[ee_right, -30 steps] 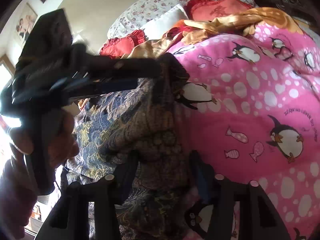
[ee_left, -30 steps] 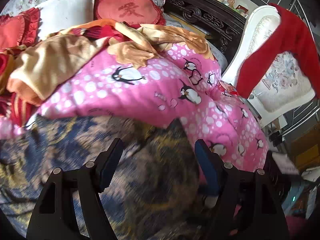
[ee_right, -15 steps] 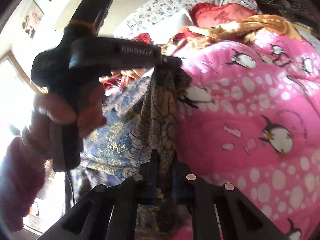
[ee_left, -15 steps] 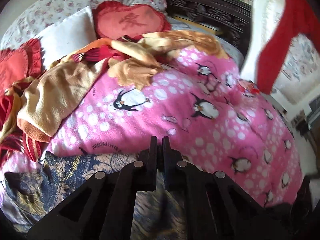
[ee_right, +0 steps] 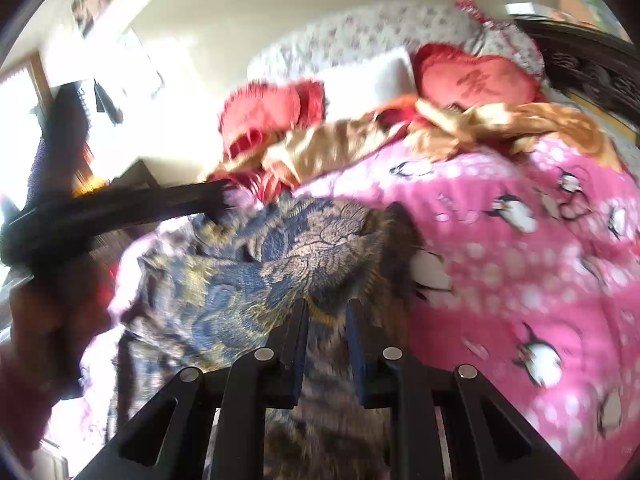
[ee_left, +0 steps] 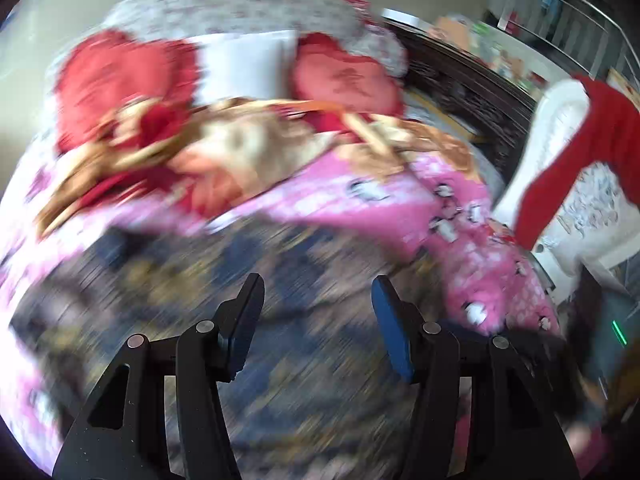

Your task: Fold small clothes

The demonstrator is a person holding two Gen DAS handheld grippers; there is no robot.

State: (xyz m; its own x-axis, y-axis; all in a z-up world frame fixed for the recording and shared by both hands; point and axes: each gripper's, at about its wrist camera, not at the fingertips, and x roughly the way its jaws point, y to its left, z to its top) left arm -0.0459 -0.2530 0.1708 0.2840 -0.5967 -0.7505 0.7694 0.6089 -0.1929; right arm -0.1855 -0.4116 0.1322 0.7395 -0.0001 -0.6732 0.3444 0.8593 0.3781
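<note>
Bed scene, both views blurred. Patterned blue-gold garment (ee_right: pixel 256 276) lies spread on the pink penguin quilt (ee_right: pixel 520 248), near the bed's front edge. Left tool (ee_left: pixel 318 300): jaws apart and opening, nothing between them, garment beneath. Right tool (ee_right: pixel 326 312): narrow gap, jaws opening, the garment's cloth runs between the 2 fingers (pressing or not, cannot tell). Behind: heart cushion (ee_right: pixel 476 80), white pillow (ee_left: pixel 244 64), gold blanket (ee_right: pixel 500 124)
</note>
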